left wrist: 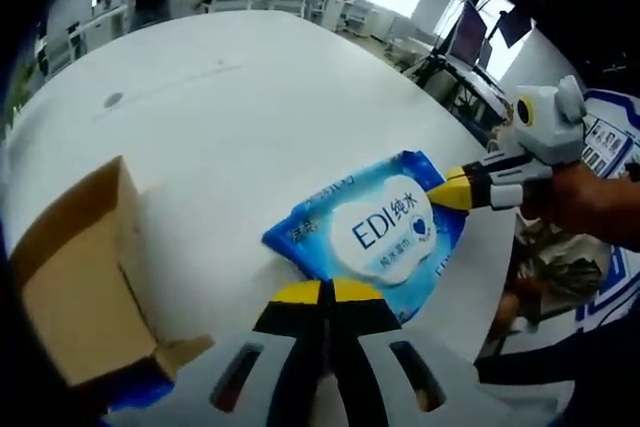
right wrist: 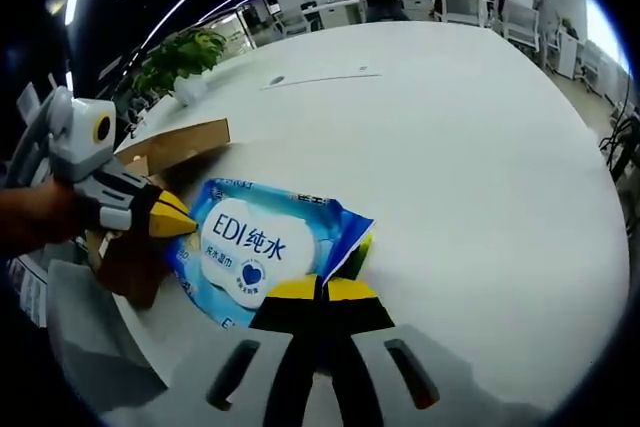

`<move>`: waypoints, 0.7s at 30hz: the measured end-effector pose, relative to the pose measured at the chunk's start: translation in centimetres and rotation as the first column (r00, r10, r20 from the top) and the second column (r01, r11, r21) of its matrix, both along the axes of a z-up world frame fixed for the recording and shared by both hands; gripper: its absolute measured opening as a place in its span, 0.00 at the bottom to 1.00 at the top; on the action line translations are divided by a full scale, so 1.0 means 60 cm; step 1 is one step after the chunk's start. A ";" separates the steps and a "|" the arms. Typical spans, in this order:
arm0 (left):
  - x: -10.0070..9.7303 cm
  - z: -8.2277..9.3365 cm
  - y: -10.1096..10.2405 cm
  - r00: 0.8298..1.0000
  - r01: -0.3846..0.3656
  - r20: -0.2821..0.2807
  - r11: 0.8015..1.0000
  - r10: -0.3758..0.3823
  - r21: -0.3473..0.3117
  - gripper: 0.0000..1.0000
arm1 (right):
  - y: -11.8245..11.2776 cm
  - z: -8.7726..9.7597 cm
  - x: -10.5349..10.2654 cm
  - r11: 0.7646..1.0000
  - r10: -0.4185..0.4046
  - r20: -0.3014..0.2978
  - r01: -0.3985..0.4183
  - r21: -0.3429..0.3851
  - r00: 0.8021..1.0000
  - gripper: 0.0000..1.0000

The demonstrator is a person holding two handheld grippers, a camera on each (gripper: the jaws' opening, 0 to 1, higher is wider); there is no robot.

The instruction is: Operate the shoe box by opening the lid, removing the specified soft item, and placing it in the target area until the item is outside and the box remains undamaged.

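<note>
Wipes pack point(left wrist: 375, 232) lies flat on the white counter point(left wrist: 230, 97), outside the cardboard box point(left wrist: 75, 287), which stands just beside it with a flap raised. The pack is a soft film pouch, blue and white, with a white oval label on top. By its look it is light, pliable and somewhat slick. It is likely to sag and fold if lifted by one corner. Crimped end seams and corners give the firmest hold; the smooth label face gives the poorest.

Long axis: in the left gripper view it runs from lower left, near the box, to upper right. In the right gripper view the end away from the box curls up off the counter.

Left tool point(left wrist: 325, 292): jaws pressed together, yellow tips touching, nothing visible between them, poised near the pack's near edge. In the right gripper view its yellow tip point(right wrist: 168, 217) sits at the pack's box-side end; contact cannot be confirmed.

Right tool point(right wrist: 322, 289): jaws appear pressed together at the curled end of the pack point(right wrist: 262, 247); the pictures do not settle whether film is pinched between them. In the left gripper view its tip point(left wrist: 455, 190) meets the pack's far corner.

Judgement: extraction looks complete; the pack rests outside the box. Any repositioning calls for a seam grip and a low lift.
</note>
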State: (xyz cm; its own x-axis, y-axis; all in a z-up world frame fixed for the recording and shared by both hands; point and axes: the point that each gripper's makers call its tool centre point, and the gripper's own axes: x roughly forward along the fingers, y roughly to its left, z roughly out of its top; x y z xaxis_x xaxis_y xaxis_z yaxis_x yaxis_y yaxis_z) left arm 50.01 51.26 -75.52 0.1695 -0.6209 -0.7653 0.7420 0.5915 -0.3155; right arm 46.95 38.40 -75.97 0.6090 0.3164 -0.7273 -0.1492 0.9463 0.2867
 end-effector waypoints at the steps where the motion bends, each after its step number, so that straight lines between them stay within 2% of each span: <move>1: 0.000 0.000 0.000 1.000 -0.001 -0.001 1.000 0.001 0.001 0.00 | 0.000 -0.001 0.000 1.000 0.000 -0.001 0.000 0.001 1.000 0.00; 13: -0.008 -0.003 -0.003 1.000 0.003 -0.007 1.000 -0.003 0.007 0.00 | -0.005 -0.010 -0.009 1.000 0.004 -0.018 -0.004 -0.005 1.000 0.00; 16: -0.006 -0.005 0.000 1.000 -0.005 -0.004 1.000 0.005 0.020 0.00 | -0.002 -0.013 -0.010 1.000 0.004 -0.030 -0.003 0.023 1.000 0.00; 21: 0.000 0.000 0.000 1.000 -0.025 -0.006 1.000 0.025 0.011 0.00 | -0.007 -0.012 -0.007 1.000 -0.007 -0.019 0.007 0.012 1.000 0.06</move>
